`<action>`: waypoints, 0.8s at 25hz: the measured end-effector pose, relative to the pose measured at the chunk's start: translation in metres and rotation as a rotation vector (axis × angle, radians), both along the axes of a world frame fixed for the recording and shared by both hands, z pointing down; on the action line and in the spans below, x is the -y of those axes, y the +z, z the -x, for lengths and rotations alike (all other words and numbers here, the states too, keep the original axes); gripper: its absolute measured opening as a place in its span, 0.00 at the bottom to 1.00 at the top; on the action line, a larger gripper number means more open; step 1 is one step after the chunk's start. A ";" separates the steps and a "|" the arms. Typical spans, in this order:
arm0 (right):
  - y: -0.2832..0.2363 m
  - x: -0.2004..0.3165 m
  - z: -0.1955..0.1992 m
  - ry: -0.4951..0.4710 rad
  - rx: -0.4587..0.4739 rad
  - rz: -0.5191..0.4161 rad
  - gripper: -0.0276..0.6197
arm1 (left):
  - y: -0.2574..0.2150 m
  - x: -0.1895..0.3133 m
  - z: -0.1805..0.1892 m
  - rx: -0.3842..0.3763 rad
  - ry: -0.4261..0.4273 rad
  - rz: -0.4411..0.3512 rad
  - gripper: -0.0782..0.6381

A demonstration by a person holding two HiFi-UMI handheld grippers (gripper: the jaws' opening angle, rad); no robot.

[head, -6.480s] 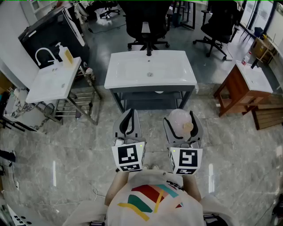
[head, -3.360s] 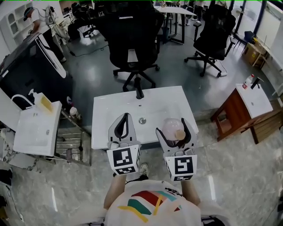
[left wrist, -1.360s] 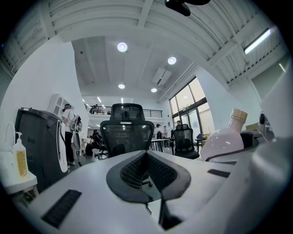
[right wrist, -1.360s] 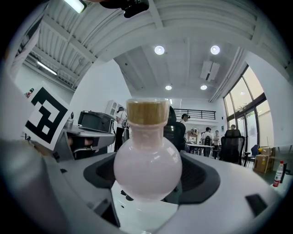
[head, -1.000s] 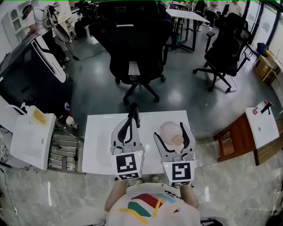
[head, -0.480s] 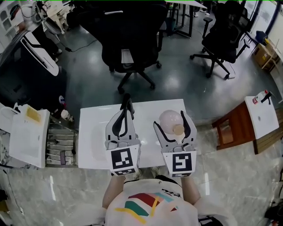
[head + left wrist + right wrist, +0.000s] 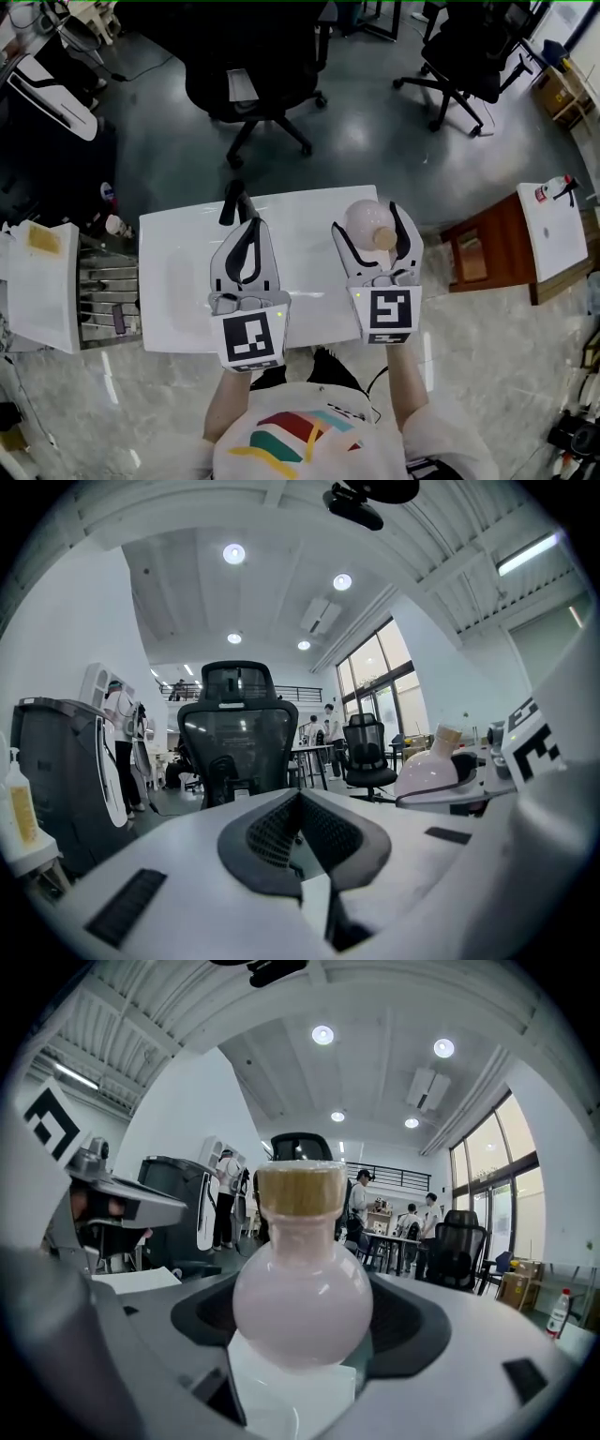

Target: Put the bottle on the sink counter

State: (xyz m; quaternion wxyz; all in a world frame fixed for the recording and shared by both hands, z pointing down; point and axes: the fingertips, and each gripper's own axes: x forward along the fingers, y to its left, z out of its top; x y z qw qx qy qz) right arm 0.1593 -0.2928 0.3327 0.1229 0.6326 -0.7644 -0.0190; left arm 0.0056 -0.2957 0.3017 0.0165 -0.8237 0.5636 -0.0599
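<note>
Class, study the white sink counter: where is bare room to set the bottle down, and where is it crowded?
Bare: the back strip of the white sink counter, from the black faucet to the right edge, where the right gripper holds the pink round cork-stoppered bottle. Crowded: around the faucet and under the shut left gripper.

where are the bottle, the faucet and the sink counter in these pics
bottle (image 7: 302,1302): right gripper view, on its round pink body
faucet (image 7: 232,201): head view, on the black spout
sink counter (image 7: 305,239): head view, on the bare white top to the right of the faucet
</note>
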 end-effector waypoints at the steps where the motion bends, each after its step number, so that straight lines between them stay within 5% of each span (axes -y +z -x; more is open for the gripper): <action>1: 0.006 0.004 -0.005 0.005 -0.004 0.011 0.64 | 0.003 0.002 -0.003 -0.003 0.000 0.003 0.13; 20: 0.133 0.068 -0.050 0.029 0.022 0.270 0.64 | 0.068 0.028 -0.030 0.038 -0.011 0.112 0.13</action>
